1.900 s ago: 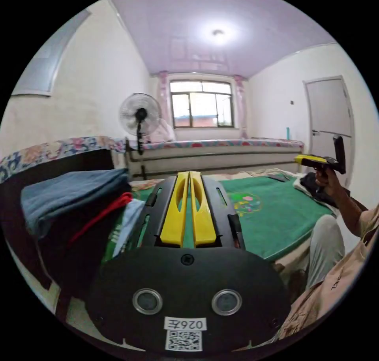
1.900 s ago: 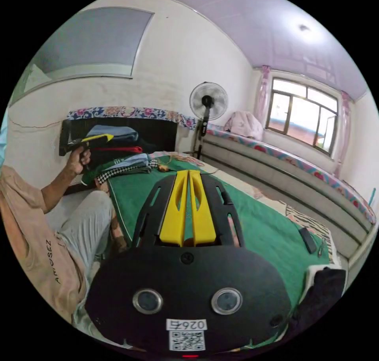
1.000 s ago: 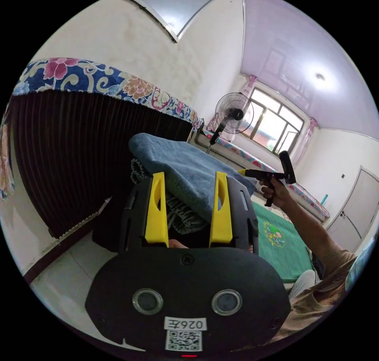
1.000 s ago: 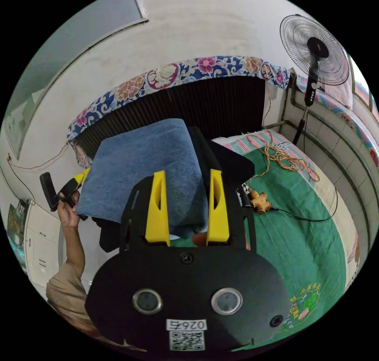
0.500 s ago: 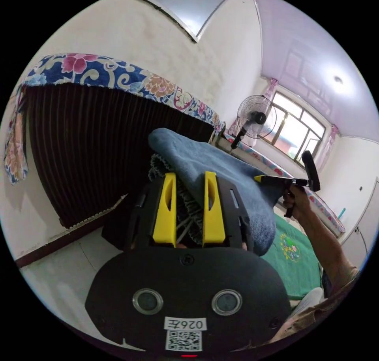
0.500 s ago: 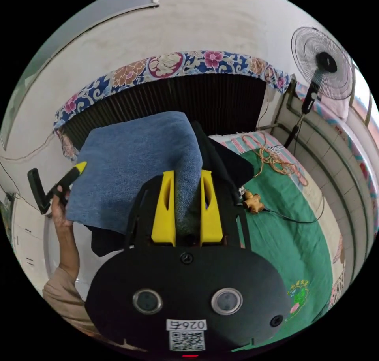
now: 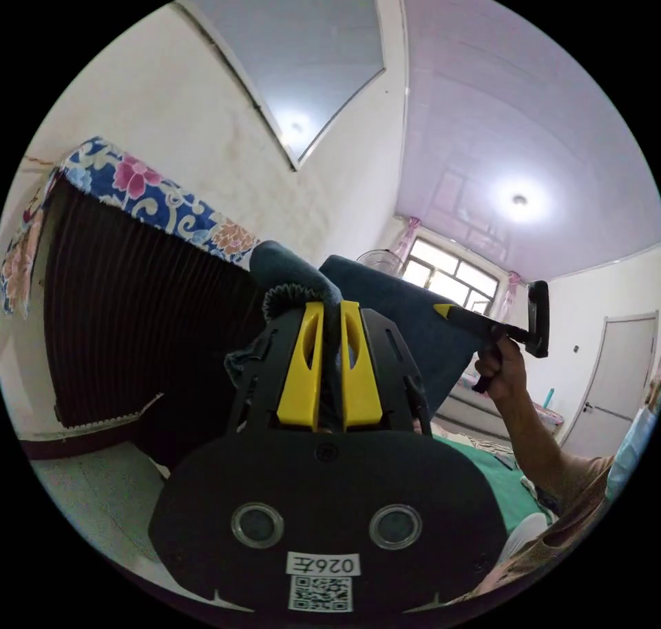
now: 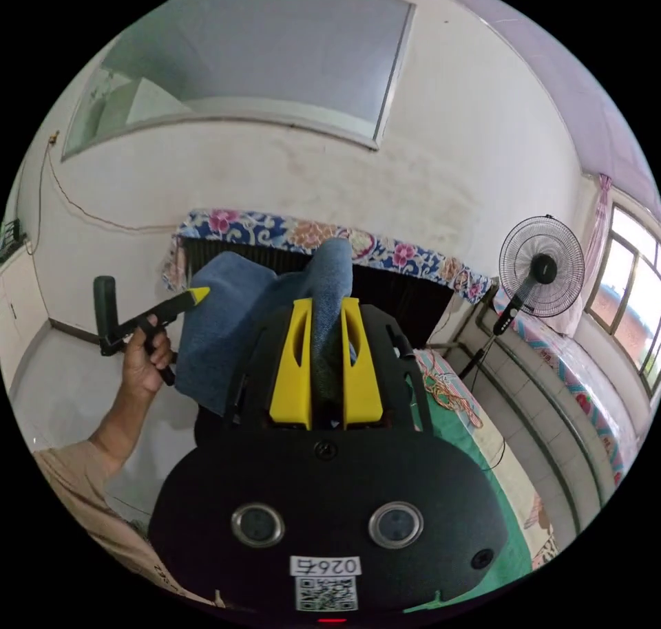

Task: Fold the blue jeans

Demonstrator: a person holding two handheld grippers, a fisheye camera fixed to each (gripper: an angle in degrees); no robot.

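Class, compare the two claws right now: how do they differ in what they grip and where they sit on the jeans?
The left claw pinches a jeans edge with a frilly dark trim bunched at its tips; the right claw pinches plain blue denim. In the right gripper view, the left claw meets the jeans' far side, while the right claw holds the near fold. Both are shut on the jeans.

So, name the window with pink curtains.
The clear window beside the fan, with a pink curtain along its edge; the big arched pane on the wall above the jeans has no curtain.
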